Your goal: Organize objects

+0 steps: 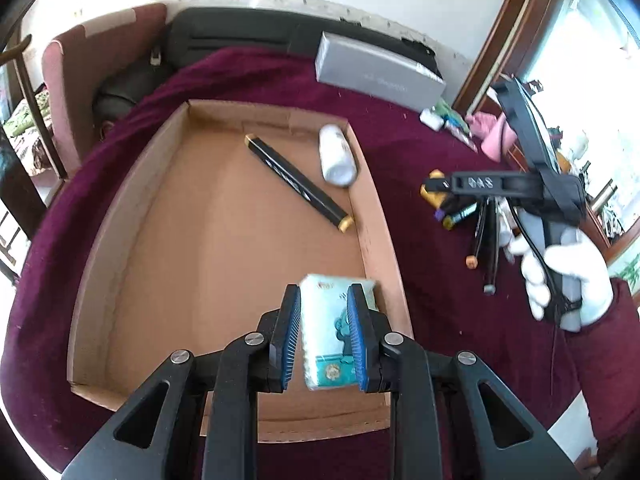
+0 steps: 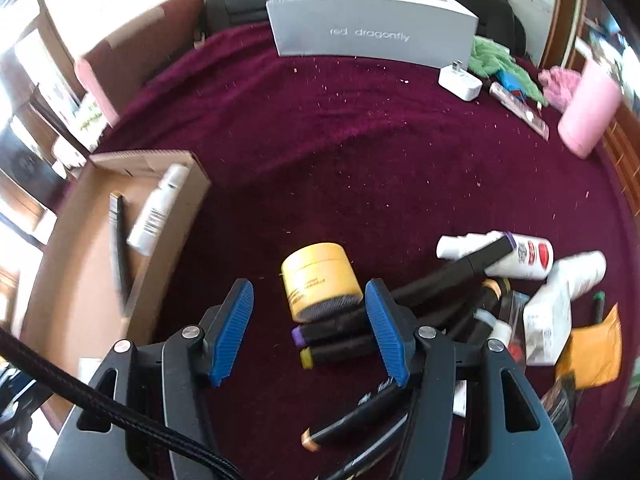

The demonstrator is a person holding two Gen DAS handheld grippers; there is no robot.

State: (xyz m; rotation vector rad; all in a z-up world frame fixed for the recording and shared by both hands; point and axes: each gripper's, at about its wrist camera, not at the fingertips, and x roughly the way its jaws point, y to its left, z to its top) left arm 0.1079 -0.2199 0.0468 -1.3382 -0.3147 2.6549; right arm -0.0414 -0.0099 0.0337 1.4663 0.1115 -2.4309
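My left gripper point(image 1: 324, 290) is shut on a white and teal tissue pack point(image 1: 326, 336), which hangs over the front right corner of a cardboard tray point(image 1: 132, 184). In the tray lie a black marker with gold ends point(image 1: 298, 184) and a white bottle point(image 1: 338, 156). My right gripper point(image 2: 309, 284) stands open over the maroon cloth, with nothing gripped between its blue pads. Just beyond its fingertips is a yellow jar point(image 2: 318, 276) on its side, with a purple-capped marker point(image 2: 320, 332) and a yellow-capped marker point(image 2: 332, 350) beside it. The left wrist view shows the right gripper point(image 1: 436, 188) held by a white-gloved hand point(image 1: 568, 280).
A pile of white bottles point(image 2: 520, 256), markers and an orange packet point(image 2: 592, 352) lies right of the right gripper. At the back stand a grey box point(image 2: 372, 32), a white plug point(image 2: 460, 80), a green cloth point(image 2: 492, 60) and a pink cup point(image 2: 588, 108). The tray point(image 2: 72, 248) sits at the left.
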